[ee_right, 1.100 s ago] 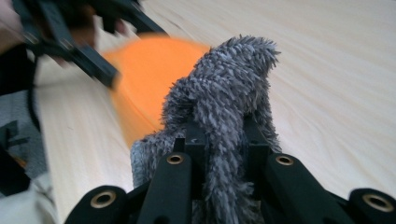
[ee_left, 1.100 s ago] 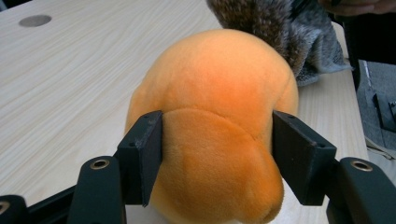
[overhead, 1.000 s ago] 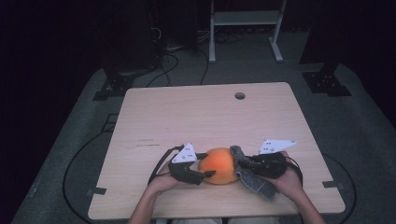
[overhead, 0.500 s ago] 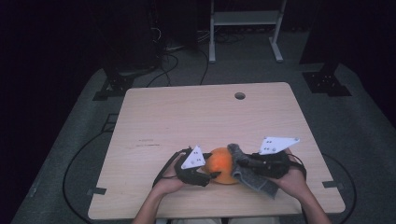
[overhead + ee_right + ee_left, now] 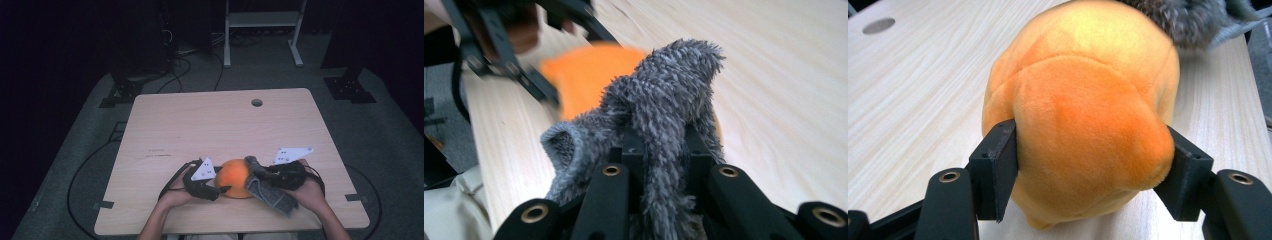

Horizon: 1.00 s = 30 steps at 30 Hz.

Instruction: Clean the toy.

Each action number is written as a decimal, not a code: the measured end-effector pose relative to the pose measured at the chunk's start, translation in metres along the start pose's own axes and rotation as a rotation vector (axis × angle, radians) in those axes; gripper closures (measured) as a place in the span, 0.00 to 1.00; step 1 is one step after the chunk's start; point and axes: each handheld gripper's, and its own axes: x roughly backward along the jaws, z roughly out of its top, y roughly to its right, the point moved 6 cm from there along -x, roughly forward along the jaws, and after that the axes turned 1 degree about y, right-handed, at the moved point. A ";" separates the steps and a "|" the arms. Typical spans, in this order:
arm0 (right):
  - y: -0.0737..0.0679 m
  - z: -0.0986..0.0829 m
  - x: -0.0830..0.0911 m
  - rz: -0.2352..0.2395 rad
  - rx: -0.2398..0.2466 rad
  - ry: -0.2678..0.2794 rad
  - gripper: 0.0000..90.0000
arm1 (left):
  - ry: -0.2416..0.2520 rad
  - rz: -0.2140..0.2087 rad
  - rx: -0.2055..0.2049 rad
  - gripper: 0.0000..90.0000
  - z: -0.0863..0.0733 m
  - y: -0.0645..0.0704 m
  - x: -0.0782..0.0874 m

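Orange plush (image 5: 1083, 125) squeezed between left gripper (image 5: 1093, 185) fingers (image 5: 995, 170).

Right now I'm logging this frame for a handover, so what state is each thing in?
Orange plush: on the table, squeezed between the left jaws.
Grey cloth: bunched, pinched in the right jaws, draped against the plush.
Left gripper: shut on the plush.
Right gripper: shut on the cloth.
Table: bare light wood, with one round hole near its far edge.
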 end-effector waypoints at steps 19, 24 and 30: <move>-0.014 -0.018 -0.007 0.054 0.054 -0.044 0.85 | -0.024 -0.132 0.276 0.08 0.008 -0.004 -0.008; -0.007 -0.019 -0.002 0.041 0.023 -0.031 0.85 | 0.101 0.024 0.056 0.46 0.021 0.001 0.001; -0.005 -0.006 0.003 -0.041 0.019 0.059 0.85 | 0.130 0.081 -0.053 0.41 0.021 0.005 -0.009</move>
